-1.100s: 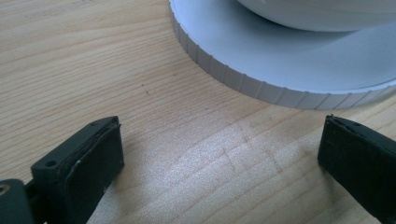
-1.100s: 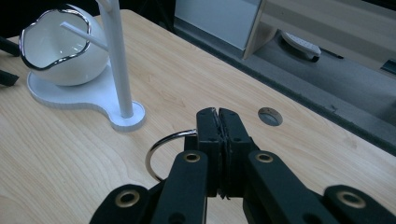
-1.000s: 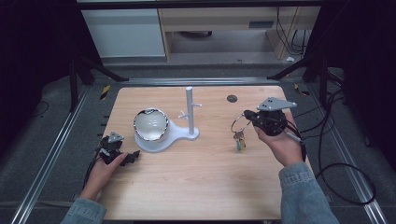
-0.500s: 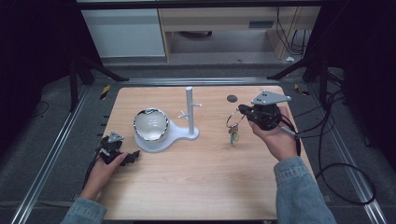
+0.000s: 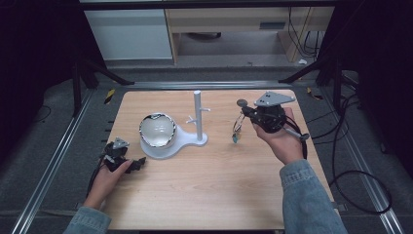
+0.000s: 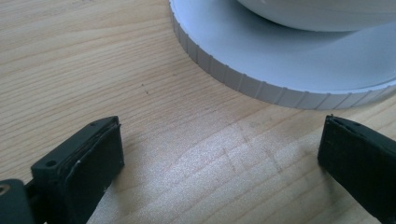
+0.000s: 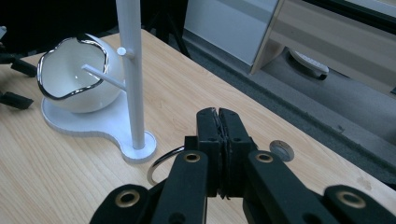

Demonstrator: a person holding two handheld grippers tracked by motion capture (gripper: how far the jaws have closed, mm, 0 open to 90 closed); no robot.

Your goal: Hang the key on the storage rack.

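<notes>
My right tongs [image 5: 245,112] are clamped shut on a key ring [image 7: 161,165], its keys dangling over the surface [image 5: 214,185] right of centre; the white peg stand [image 5: 197,114] rises upright just left of them; my left tongs [image 6: 219,158] gape wide, empty, beside the stand's base [image 6: 261,60] at lower left.

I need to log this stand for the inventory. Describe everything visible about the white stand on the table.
The white stand looks like matte plastic: an upright round post with short pegs branching off near its upper half, rising from a flat base with a ribbed edge. The base widens at one end into a round pad carrying a white bowl with a shiny metallic rim. It stands on the wooden table near the centre. Neither tool touches it, and its pegs are bare.
</notes>
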